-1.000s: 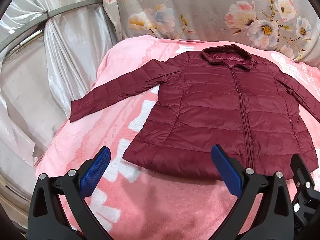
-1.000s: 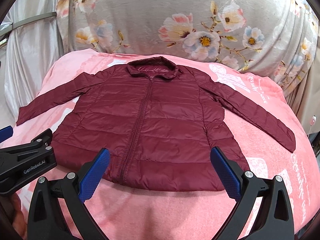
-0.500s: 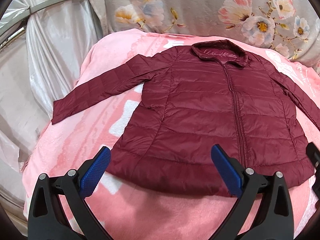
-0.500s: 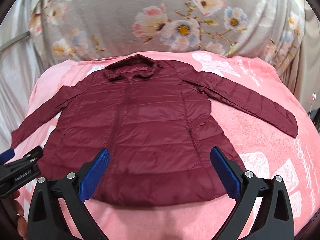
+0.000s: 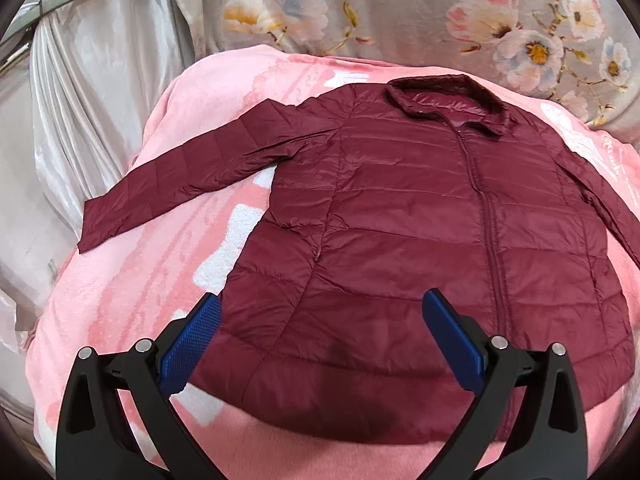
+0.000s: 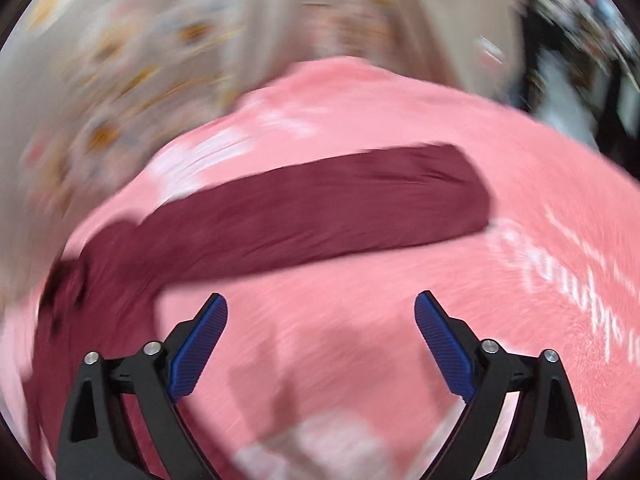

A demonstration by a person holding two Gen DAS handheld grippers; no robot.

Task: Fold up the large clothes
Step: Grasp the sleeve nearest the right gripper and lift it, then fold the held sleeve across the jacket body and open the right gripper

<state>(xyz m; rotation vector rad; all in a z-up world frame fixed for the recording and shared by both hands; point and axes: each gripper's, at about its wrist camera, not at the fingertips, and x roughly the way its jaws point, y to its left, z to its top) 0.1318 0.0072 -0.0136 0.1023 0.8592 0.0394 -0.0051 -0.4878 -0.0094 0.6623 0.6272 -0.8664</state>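
Note:
A maroon quilted jacket [image 5: 420, 220] lies flat, front up and zipped, on a pink blanket [image 5: 132, 300]. Its collar is at the far side and its left sleeve [image 5: 180, 184] stretches out to the left. My left gripper [image 5: 320, 312] is open and empty, hovering over the jacket's bottom hem. In the blurred right wrist view the jacket's right sleeve [image 6: 320, 212] lies stretched across the blanket [image 6: 380, 340]. My right gripper [image 6: 320, 308] is open and empty, just short of that sleeve.
A grey floral fabric [image 5: 400, 12] hangs behind the blanket. A shiny white curtain [image 5: 80, 100] with a rail runs along the left side. Dark clutter [image 6: 580, 60] stands beyond the blanket's right edge.
My left gripper moved closer over the jacket's hem. My right gripper swung fast to the right, from facing the jacket's body to facing its right sleeve. Both stayed open.

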